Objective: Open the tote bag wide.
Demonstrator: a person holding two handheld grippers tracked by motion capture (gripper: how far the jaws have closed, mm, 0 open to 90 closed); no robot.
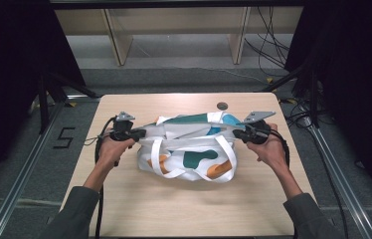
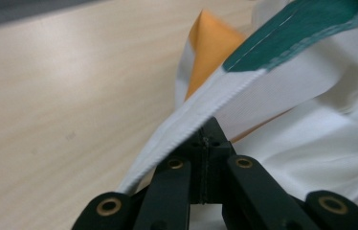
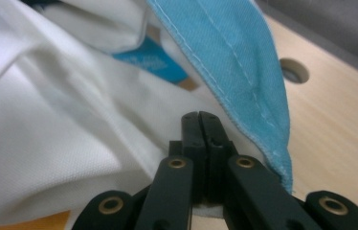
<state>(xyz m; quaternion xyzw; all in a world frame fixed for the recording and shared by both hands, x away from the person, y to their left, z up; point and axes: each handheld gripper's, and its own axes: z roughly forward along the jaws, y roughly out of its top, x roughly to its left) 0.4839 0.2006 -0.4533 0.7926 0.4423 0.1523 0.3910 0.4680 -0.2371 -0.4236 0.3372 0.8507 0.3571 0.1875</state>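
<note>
I have the tote bag (image 1: 189, 149) in the middle of the desk (image 1: 184, 209), stretched between my two hands. My left claw (image 1: 139, 133) is clamped on the bag's white edge at its left end, and my right claw (image 1: 237, 132) is pinched on fabric beside the blue hem at the right end. As I judge it, I'm spreading the mouth open, so I should pull both ends evenly and level, keeping the loose straps (image 1: 166, 167) free.
</note>
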